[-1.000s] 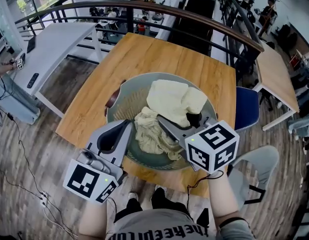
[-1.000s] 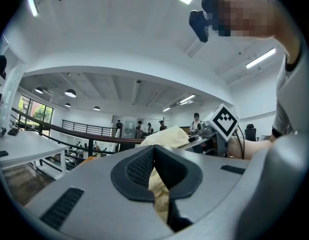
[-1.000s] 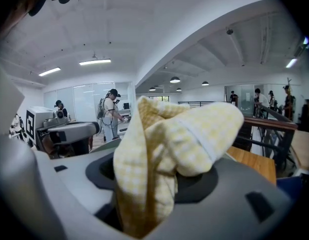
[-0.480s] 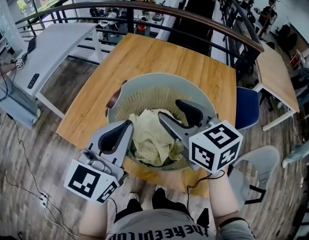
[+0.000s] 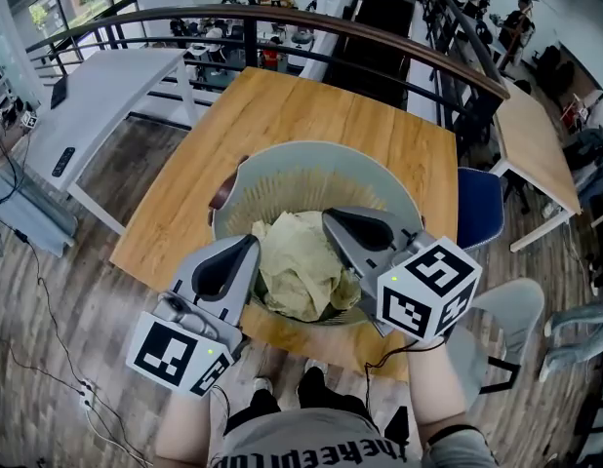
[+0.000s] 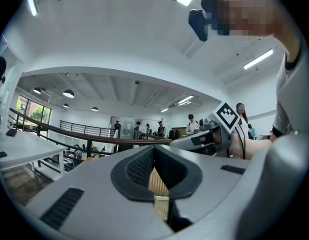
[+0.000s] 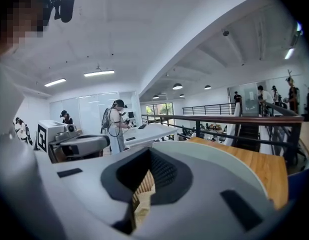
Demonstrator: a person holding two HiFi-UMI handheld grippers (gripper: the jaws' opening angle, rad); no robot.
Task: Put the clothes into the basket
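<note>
A round grey-green basket (image 5: 311,151) stands on the wooden table (image 5: 282,105). A crumpled heap of pale yellow clothes (image 5: 297,261) lies inside it. My right gripper (image 5: 331,218) hovers over the basket's near right side. Its jaws have just been closing and now stand shut with nothing between them. In the right gripper view its tips (image 7: 149,155) meet, and only the basket's ribbed wall shows through the slit. My left gripper (image 5: 251,243) rests at the basket's near left rim, pointing level. Its jaws (image 6: 154,149) are together and hold nothing.
A blue chair (image 5: 480,208) stands at the table's right edge, a grey one (image 5: 502,334) nearer me. A white desk (image 5: 97,96) sits to the left. A dark railing (image 5: 282,13) runs behind the table, with people beyond it.
The pale folded cloth at the right gripper's open jaws has dropped into the basket onto the heap. The right gripper's jaws have shut and it has risen slightly. The left gripper stayed put.
</note>
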